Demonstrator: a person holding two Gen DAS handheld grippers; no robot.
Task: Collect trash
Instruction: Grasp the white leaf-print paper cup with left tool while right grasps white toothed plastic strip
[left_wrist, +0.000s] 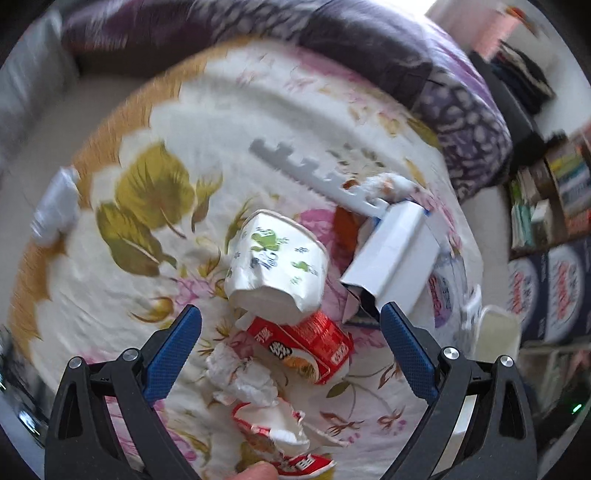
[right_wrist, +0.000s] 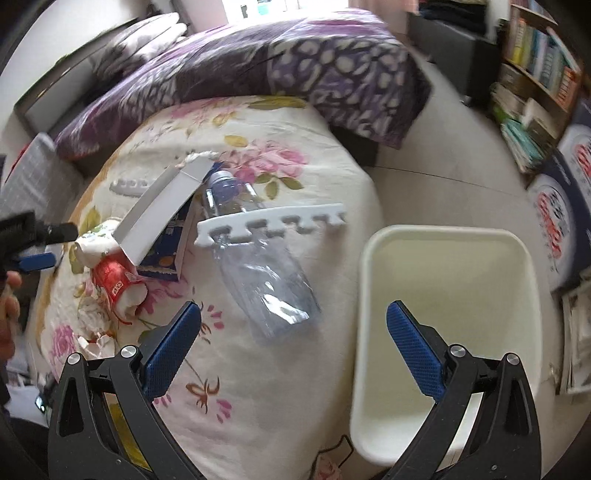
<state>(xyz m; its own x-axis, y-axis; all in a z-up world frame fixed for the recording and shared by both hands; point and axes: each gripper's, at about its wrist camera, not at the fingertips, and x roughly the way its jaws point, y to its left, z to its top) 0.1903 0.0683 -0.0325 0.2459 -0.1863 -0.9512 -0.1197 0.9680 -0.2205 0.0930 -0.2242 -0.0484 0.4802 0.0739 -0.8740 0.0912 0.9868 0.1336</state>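
Trash lies on a floral bedspread (left_wrist: 155, 122). My left gripper (left_wrist: 290, 317) is open just above a white paper cup (left_wrist: 277, 266) with green print and a crushed red cup (left_wrist: 314, 343). Crumpled tissue (left_wrist: 243, 376) and torn cup pieces (left_wrist: 280, 428) lie nearer me. A white carton box (left_wrist: 395, 258) lies to the right. My right gripper (right_wrist: 293, 314) is open and empty, between a clear plastic bottle (right_wrist: 266, 280) and a white bin (right_wrist: 447, 295). A white foam strip (right_wrist: 273, 221) rests across the bottle. The left gripper also shows in the right wrist view (right_wrist: 35, 245).
A purple patterned duvet (right_wrist: 258, 62) is heaped at the head of the bed. Bookshelves (right_wrist: 535, 74) and blue boxes (right_wrist: 557, 218) stand at the right on a pale floor. A second foam strip (left_wrist: 314, 173) and a plastic wrapper (left_wrist: 55, 206) lie on the bedspread.
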